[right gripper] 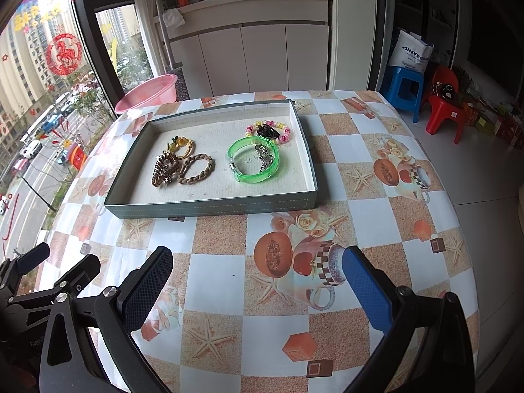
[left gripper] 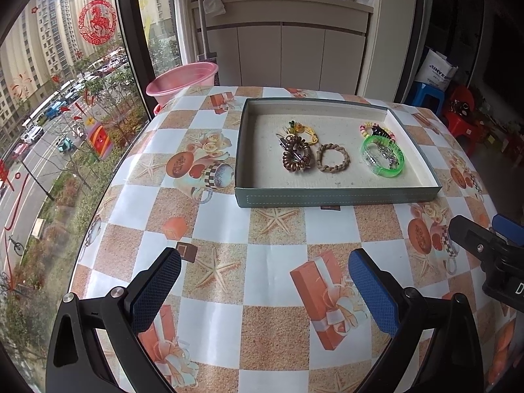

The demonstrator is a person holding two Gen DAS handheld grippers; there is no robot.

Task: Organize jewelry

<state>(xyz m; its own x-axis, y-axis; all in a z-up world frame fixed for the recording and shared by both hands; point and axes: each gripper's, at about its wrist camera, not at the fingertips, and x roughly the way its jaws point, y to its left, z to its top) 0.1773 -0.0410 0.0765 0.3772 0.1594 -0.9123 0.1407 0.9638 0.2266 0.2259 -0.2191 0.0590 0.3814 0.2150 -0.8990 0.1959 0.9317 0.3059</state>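
Observation:
A shallow grey-green tray (left gripper: 337, 195) (right gripper: 209, 209) stands on the checked table. In it lie a brown coil hair tie (left gripper: 296, 157) (right gripper: 164, 168), a yellow charm band (left gripper: 303, 130) (right gripper: 182, 144), a beige braided bracelet (left gripper: 333, 162) (right gripper: 196, 170), a green bangle (left gripper: 381, 157) (right gripper: 253, 160) with a silver chain inside it, and a pastel bead bracelet with a black clip (left gripper: 376, 130) (right gripper: 269, 130). My left gripper (left gripper: 264, 286) is open and empty, above the table short of the tray. My right gripper (right gripper: 257, 286) is open and empty, also short of the tray.
A pink basin (left gripper: 181, 82) (right gripper: 147, 93) sits beyond the table's far left edge by the window. White cabinets stand behind. Blue (right gripper: 402, 90) and red (right gripper: 445, 108) stools stand on the floor at right. The right gripper shows in the left wrist view (left gripper: 491, 245).

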